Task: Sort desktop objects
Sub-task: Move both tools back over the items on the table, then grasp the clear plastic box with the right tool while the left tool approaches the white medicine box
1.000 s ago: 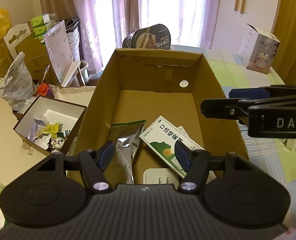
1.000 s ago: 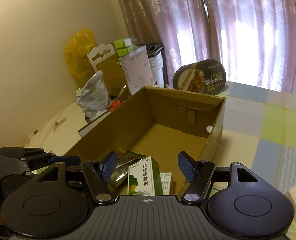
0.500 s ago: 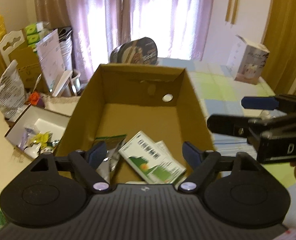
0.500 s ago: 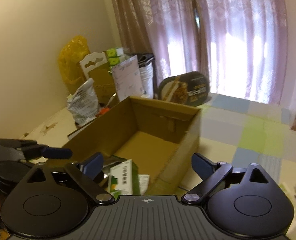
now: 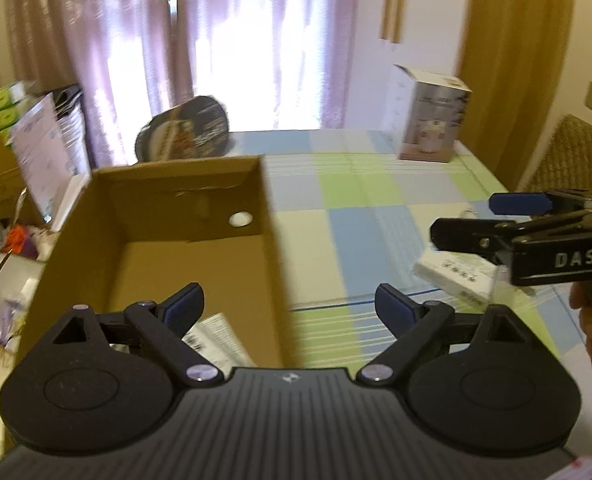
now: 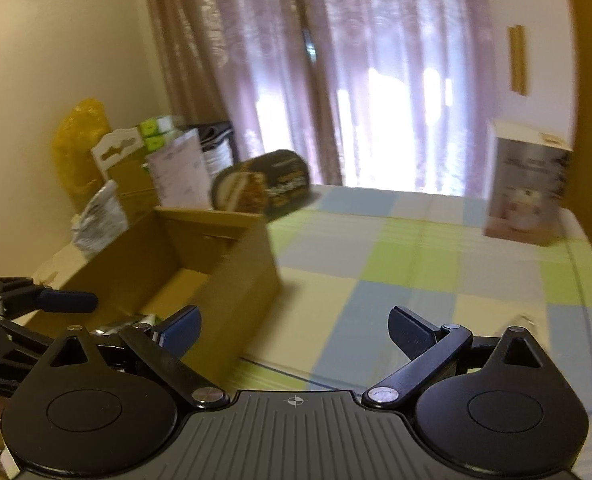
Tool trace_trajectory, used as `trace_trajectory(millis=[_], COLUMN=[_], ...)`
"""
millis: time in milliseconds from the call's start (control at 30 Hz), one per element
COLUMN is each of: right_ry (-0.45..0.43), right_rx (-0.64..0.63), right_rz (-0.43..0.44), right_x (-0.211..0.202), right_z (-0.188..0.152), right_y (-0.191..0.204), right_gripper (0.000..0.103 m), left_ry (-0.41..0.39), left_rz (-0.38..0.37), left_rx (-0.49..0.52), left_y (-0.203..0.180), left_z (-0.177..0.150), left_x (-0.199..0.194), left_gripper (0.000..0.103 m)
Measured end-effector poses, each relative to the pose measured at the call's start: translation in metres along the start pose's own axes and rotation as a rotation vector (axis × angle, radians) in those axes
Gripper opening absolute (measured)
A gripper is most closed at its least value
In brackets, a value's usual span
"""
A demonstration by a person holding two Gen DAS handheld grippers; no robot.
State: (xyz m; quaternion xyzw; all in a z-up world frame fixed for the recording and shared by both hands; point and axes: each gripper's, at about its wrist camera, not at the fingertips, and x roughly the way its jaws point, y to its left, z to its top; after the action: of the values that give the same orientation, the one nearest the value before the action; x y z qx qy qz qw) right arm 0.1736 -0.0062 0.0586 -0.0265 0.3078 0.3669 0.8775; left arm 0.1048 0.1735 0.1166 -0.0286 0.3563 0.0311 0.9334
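Since a second ago both grippers have swung rightward, away from the box's inside and out over the cloth, and their fingers have spread wider. The left gripper (image 5: 289, 304) now stands with its blue-padded fingers wide apart and empty, straddling the right wall of the open brown cardboard box (image 5: 269, 248). The right gripper (image 6: 296, 326) is likewise spread and holds nothing, aimed over the checked blue, green and cream tablecloth (image 6: 416, 264).

Just beneath the right gripper, as the left wrist view shows it, lies a small white printed carton (image 5: 456, 276), flat on the cloth and well apart from the box; it looks like the next thing to sort. It is probably light and stiff, a thin card pack that would crush under a hard squeeze, so a gentle pinch across its narrow sides seems best.

In the box, a white printed pack (image 5: 215, 336) lies near the front wall, partly hidden by the left finger; the far half of the floor is bare. Motion blur hides finer detail.
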Motion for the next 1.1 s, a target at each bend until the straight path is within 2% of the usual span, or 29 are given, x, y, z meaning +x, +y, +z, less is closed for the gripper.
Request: trace_trajectory(millis=[367,600,733,967,1100], right_ry=[0.02,0.048,0.053,0.131,0.162], right_rx=[0.06,0.069,0.01,-0.153,-0.199], right_rz=[-0.124,-0.179,-0.156,-0.106,-0.068], right_x=[-0.031,-0.04,-0.039,-0.023,-0.014], right_z=[-0.028,-0.048,-0.061,-0.084,-0.091], right_y=[-0.072,-0.107,-0.119,-0.133,-0.138], right_gripper=[0.098,0.098,0.098,0.098,0.098], left_ry=[0.005,0.048,0.075,0.109,0.113], left_rz=[-0.118,-0.147,-0.149,-0.165,-0.18], left_rx=[0.116,0.195,0.22,0.256,0.284], left_y=[-0.075,-0.104,-0.111,-0.121,-0.127], left_z=[0.01,0.004,0.0,0.001,0.0], left_x=[0.024,0.043,0.056,0.085,0.096], left_gripper=[0.095,0.096,0.098,0.098,0.098])
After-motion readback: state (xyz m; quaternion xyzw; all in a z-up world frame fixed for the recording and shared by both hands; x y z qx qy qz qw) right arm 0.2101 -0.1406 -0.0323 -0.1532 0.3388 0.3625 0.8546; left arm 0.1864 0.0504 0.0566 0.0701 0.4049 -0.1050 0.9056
